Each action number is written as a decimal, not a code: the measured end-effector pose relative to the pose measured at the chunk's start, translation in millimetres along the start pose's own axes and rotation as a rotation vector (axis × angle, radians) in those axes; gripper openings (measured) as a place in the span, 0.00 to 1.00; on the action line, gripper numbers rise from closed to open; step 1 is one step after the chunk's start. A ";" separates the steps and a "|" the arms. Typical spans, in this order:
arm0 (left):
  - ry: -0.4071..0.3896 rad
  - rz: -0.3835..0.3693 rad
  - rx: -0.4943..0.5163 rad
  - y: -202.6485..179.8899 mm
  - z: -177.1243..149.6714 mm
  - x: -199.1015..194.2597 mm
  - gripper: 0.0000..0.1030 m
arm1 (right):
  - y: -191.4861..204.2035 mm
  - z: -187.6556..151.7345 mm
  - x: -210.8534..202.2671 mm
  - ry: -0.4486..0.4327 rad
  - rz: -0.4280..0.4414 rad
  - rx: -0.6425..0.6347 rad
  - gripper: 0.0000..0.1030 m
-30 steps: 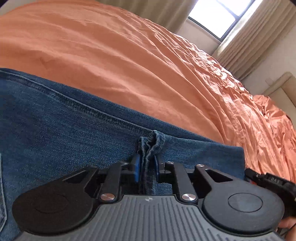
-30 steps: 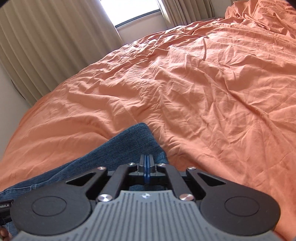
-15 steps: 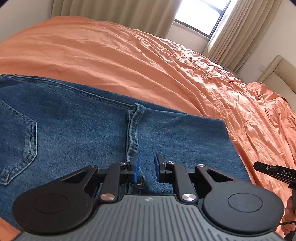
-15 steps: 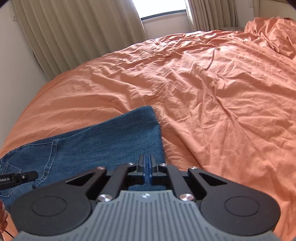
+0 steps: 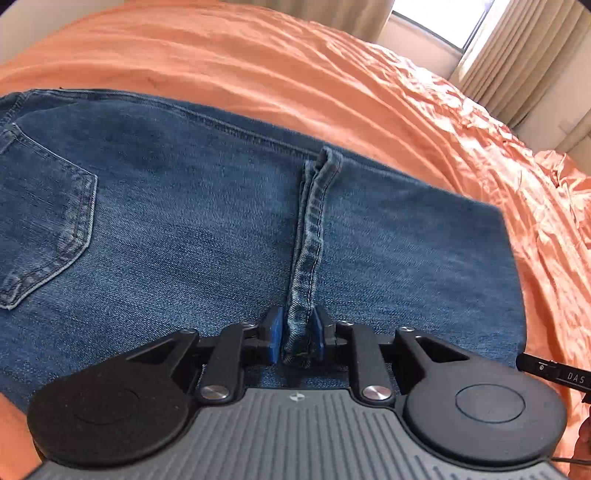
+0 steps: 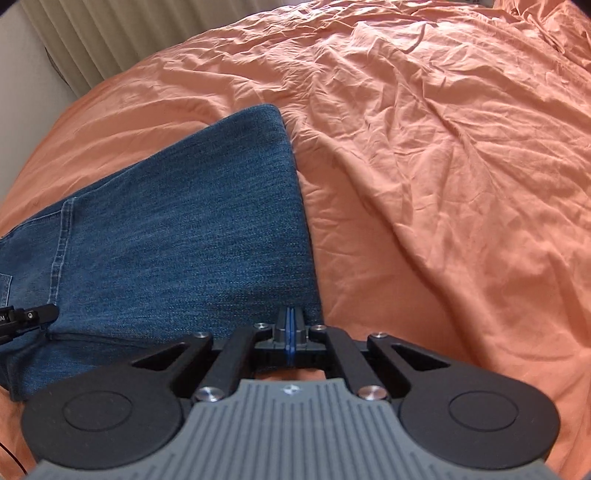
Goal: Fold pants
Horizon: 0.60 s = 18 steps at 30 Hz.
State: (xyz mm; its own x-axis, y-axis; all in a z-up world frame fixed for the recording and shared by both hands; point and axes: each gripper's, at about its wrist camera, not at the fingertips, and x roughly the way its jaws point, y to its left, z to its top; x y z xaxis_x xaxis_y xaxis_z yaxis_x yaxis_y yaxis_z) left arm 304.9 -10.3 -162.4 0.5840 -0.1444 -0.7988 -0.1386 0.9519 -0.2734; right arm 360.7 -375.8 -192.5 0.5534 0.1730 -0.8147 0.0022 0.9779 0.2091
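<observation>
The pants [image 5: 207,236] are laid flat and already folded over across the lower half of both frames on the bed [image 6: 424,155], with curtains [image 6: 92,33] at the upper left; further folds are judged to remain. The left tool [image 5: 297,334] is parted around the hem [image 5: 308,251]; the right tool [image 6: 290,338] is closed, on nothing seen.

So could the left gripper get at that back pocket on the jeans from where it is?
Probably yes. The pocket lies flat and uncovered on the jeans, off to the side of the left gripper, with nothing between them. The gripper's fingers stand around the hem.
</observation>
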 end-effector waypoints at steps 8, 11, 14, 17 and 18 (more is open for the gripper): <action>-0.126 -0.041 -0.039 25.5 -0.9 -74.3 0.28 | 61.4 0.4 -33.6 -0.176 0.249 -0.144 0.04; -0.177 -0.014 -0.114 54.7 2.5 -100.3 0.36 | 90.9 -1.4 -31.5 -0.193 0.303 -0.183 0.05; -0.224 0.003 -0.235 93.4 0.2 -119.8 0.36 | 121.5 -4.9 -29.3 -0.210 0.331 -0.225 0.05; -0.307 0.029 -0.386 134.0 -10.4 -138.1 0.37 | 142.9 -7.7 -25.8 -0.244 0.339 -0.281 0.05; -0.336 0.039 -0.427 146.2 -13.2 -143.3 0.39 | 149.7 -7.7 -23.7 -0.251 0.335 -0.302 0.05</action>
State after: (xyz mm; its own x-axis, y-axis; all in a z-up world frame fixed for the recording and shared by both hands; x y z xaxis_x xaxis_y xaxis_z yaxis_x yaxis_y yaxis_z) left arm 190.4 146.0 -94.9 0.7856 0.0495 -0.6168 -0.4371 0.7500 -0.4965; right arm 341.4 -232.5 -146.0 0.6656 0.4855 -0.5668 -0.4299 0.8702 0.2406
